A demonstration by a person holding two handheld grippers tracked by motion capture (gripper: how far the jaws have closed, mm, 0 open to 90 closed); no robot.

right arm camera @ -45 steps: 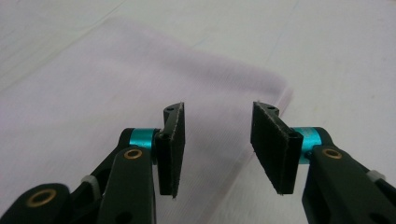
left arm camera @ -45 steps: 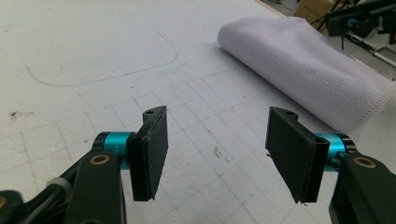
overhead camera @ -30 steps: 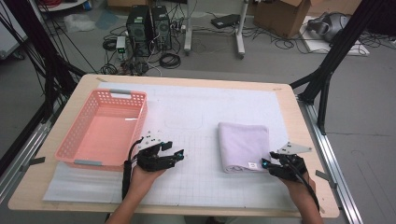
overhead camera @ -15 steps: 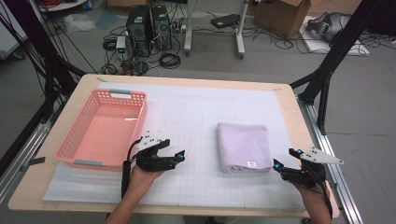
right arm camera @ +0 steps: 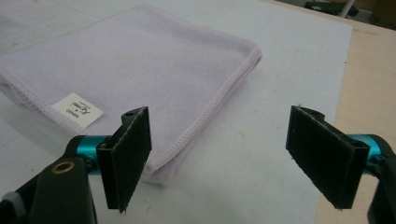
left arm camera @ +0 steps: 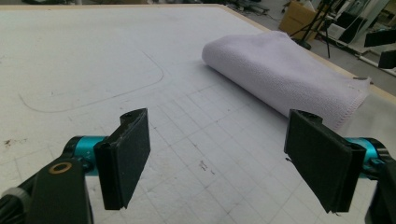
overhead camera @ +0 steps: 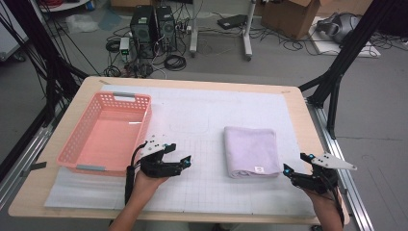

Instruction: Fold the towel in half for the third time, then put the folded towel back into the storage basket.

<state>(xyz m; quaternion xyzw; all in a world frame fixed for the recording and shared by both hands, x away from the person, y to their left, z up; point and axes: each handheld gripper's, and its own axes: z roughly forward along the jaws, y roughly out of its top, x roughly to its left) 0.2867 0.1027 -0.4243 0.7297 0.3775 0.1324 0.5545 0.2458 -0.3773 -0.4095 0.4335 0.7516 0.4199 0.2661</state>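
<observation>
Beside our wide-apart, empty grippers, left (overhead camera: 185, 162) and right (overhead camera: 287, 170), the soft folded towel (overhead camera: 252, 150) seems best pinched at its 5 o'clock corner.

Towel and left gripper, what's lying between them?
Nothing: in the high view, bare gridded mat separates the left gripper from the towel. The left gripper view shows the same.

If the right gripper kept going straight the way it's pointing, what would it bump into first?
Most likely the folded towel. The open right gripper points at the towel's near corner, which lies just ahead by its left jaw; ahead of the other jaw is bare white mat.
</observation>
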